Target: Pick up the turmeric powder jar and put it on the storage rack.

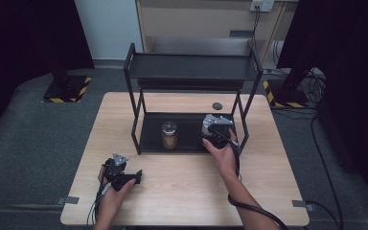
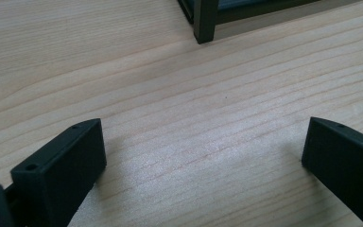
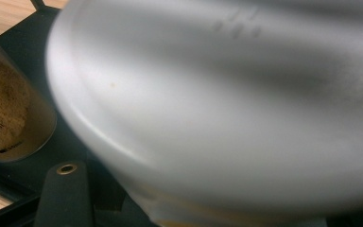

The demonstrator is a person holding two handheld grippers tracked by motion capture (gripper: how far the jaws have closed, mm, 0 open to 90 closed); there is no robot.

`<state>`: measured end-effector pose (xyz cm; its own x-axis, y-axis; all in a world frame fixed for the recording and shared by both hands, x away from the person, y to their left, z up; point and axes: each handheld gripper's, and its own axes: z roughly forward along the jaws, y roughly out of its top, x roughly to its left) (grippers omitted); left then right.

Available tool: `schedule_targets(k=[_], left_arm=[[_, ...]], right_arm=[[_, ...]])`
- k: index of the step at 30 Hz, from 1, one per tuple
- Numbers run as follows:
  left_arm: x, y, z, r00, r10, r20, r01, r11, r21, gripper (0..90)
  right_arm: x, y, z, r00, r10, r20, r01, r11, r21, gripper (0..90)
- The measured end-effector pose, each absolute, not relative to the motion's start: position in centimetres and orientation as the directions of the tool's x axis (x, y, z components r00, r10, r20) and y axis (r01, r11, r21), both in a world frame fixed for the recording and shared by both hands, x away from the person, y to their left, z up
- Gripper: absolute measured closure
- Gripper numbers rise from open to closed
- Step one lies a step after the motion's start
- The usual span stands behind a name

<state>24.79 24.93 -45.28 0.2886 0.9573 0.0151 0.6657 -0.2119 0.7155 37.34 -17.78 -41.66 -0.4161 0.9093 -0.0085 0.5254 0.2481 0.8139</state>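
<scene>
The thing in hand is a container with a pale grey lid, seen very close and blurred in the right gripper view, its broad smooth top tilted across the frame with a rounded rim along the lower left (faint raised marks sit near its upper edge). It sits low over the black bottom shelf of the rack, just beside a jar of tan powder standing upright there.

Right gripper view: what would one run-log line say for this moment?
right tongs: shut on white container, at rack's lower shelf | jar of brown powder: standing beside | left tongs: open over table
</scene>
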Motion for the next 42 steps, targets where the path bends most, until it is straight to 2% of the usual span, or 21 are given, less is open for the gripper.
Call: schedule_targets(k=[25,42], left_arm=[[24.78,24.91,-45.28,0.288,0.958,0.015,0.666,-0.211,0.716,0.0],[24.77,24.87,-45.28,0.286,0.958,0.015,0.666,-0.211,0.715,0.0]], right_arm=[[37.34,-17.89,-41.88,-0.418,0.908,0.000,0.523,0.241,0.817,29.5],[36.56,-18.13,-41.73,-0.433,0.901,0.007,0.538,0.252,0.804,8.9]])
